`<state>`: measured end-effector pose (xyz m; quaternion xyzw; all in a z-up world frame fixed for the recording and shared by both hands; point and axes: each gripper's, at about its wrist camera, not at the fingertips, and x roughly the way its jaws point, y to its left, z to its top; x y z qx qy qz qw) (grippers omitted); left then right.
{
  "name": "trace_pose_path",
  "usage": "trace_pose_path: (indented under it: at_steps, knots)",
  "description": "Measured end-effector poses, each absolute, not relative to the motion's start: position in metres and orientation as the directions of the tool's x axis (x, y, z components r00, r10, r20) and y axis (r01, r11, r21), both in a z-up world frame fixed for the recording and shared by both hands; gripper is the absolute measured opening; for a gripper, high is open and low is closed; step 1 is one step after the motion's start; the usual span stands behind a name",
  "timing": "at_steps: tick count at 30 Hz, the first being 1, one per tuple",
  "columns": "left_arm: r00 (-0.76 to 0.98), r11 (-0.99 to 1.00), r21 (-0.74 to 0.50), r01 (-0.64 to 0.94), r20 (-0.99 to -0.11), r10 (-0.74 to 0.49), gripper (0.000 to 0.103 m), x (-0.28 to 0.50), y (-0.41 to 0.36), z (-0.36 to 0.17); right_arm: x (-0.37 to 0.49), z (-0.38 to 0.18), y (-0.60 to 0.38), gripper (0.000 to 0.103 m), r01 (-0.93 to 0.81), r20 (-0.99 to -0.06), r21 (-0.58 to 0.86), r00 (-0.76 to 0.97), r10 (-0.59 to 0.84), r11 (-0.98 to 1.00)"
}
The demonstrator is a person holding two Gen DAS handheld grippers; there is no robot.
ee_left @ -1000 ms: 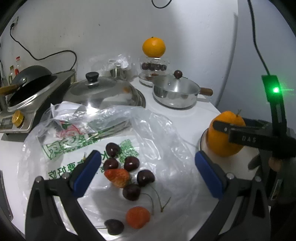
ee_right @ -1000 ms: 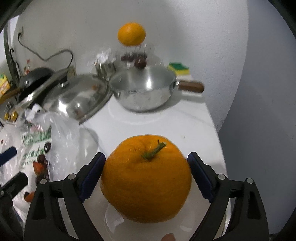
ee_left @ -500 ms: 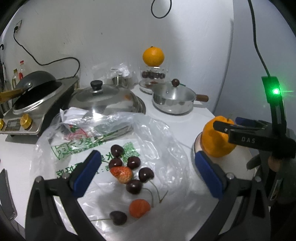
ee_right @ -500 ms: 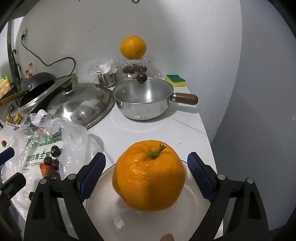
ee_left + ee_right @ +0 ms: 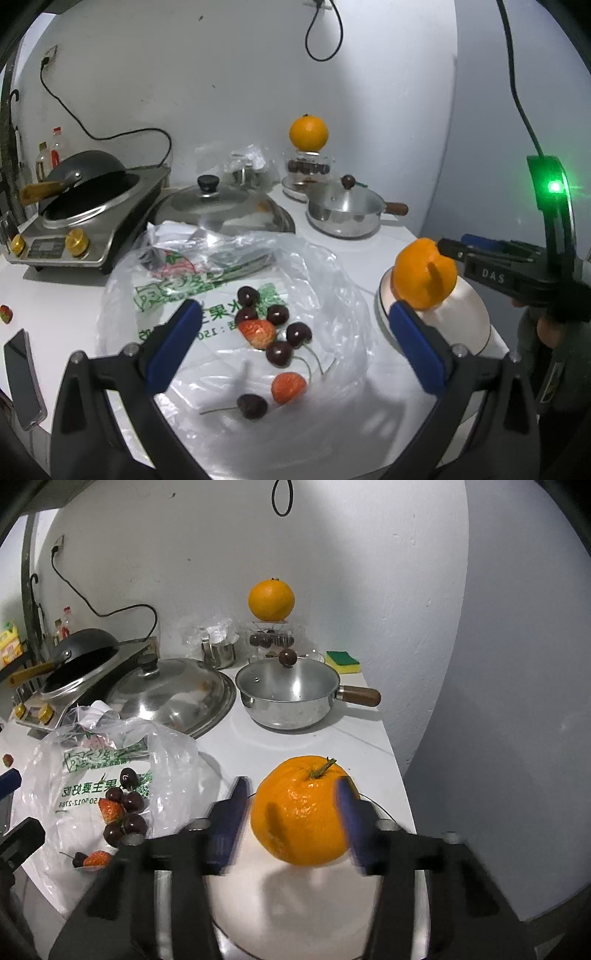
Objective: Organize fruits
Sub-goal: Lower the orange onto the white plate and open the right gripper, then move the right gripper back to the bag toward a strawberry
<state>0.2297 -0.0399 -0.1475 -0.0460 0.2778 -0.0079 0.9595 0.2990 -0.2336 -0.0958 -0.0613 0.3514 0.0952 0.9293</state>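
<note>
Orange (image 5: 301, 814): large, stem up, resting on white plate (image 5: 280, 904) at 6 o'clock of the right wrist view; seen at 3 o'clock in the left wrist view (image 5: 424, 275).
Right gripper (image 5: 291, 819): blue pads either side of the orange, motion-blurred; contact cannot be told, so grasp or release is uncertain.
Left gripper (image 5: 291, 343): jaws spread wide, empty, hovering above the clear plastic bag (image 5: 229, 295).
Cherries (image 5: 279, 328): dark cluster on the bag, centre of the left view; one more at 6 o'clock.
Strawberries: one among the cherries (image 5: 257, 333), one nearer 6 o'clock (image 5: 289, 387), one loose on the counter at 9 o'clock (image 5: 5, 314).
Second orange (image 5: 308, 133): perched on a clear container at 12 o'clock.
Saucepan (image 5: 288, 694): steel, wooden handle, beyond the plate.
Steel lid (image 5: 221, 206): black knob, at 11 o'clock.
Wok (image 5: 85, 184): on the cooker at 10 o'clock.
Phone (image 5: 22, 380): counter edge, 8 o'clock.
</note>
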Motion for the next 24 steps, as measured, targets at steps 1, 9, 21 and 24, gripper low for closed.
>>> trace_pose_path:
  at_steps: [1, 9, 21, 24]
  knots:
    - [0.847, 0.996, -0.093, -0.012, -0.529, -0.04, 0.102, 0.227, -0.038, -0.147, 0.297, -0.095, -0.233, 0.043, -0.222, -0.664, -0.047, 0.736, 0.136, 0.974]
    - [0.855, 0.994, -0.104, -0.025, -0.518, -0.032, 0.102, 0.208, -0.026, -0.145, 0.28, -0.088, -0.218, 0.075, -0.264, -0.654, -0.003, 0.73, 0.198, 0.965]
    - [0.847, 0.99, -0.128, -0.052, -0.53, -0.024, 0.102, 0.191, 0.004, -0.158, 0.266, -0.102, -0.181, 0.085, -0.302, -0.672, -0.005, 0.707, 0.22, 0.953]
    - [0.844, 0.99, -0.124, -0.062, -0.536, -0.015, 0.102, 0.188, 0.01, -0.163, 0.262, -0.106, -0.171, 0.085, -0.325, -0.672, 0.0, 0.7, 0.241, 0.946]
